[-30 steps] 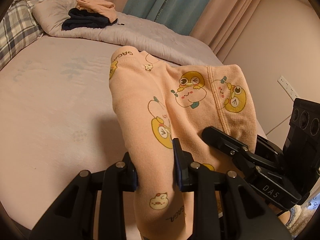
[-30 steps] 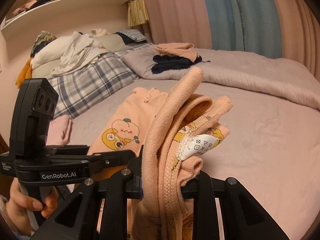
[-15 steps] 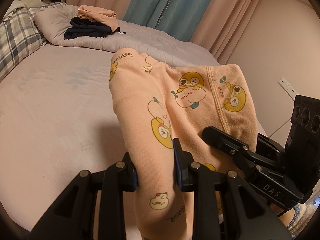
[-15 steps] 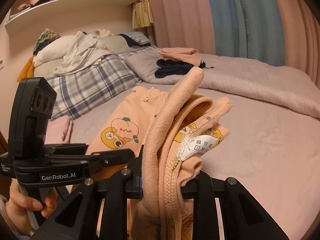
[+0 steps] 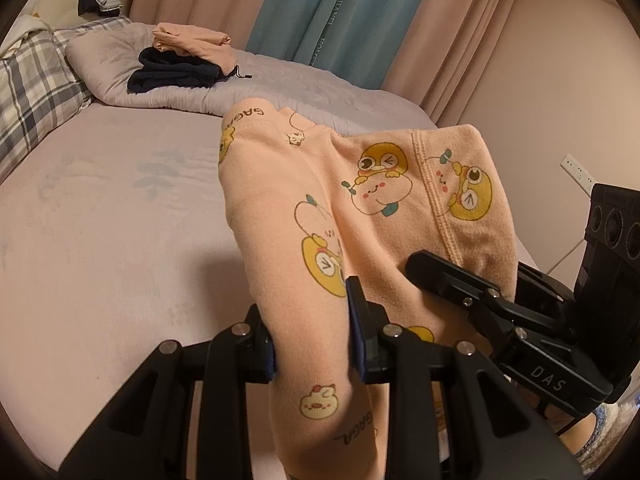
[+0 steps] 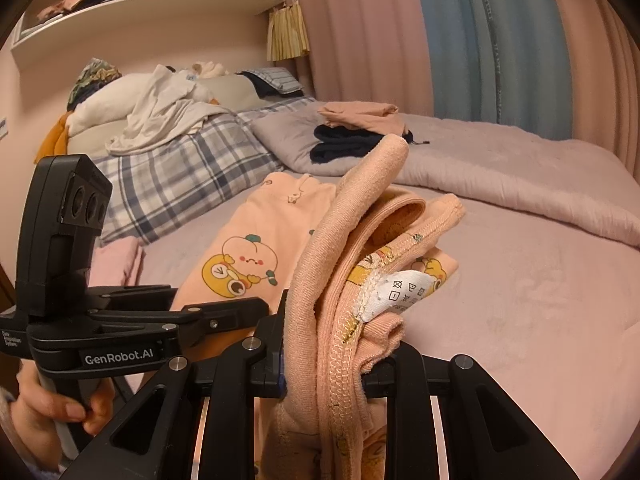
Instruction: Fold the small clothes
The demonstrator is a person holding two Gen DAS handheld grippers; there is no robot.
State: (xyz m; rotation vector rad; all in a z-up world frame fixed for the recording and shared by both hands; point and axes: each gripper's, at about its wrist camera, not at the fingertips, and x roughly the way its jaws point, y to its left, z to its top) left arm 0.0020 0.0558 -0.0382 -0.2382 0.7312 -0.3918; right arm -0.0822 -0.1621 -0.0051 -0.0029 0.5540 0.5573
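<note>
A wide bed [image 5: 100,220] with a pale lilac sheet fills both views. At its far side, toward 12 o'clock, a grey quilt [image 5: 280,88] carries a small stack of folded clothes [image 5: 188,60], peach on top of navy. A plaid pillow [image 6: 180,176] lies at 10 o'clock in the right wrist view, heaped with loose white laundry [image 6: 160,116].

A small peach garment [image 5: 360,208] printed with yellow cartoon animals is held up over the near edge of the bed, stretched between both tools. The left gripper [image 5: 312,344] has its fingers clenched on a folded leg or sleeve of it, at 6 o'clock. The right gripper [image 6: 324,364] grasps the bunched hem edge, where a white care label [image 6: 400,292] hangs out. A hand [image 6: 48,412] grips the left tool's handle at 8 o'clock.
</note>
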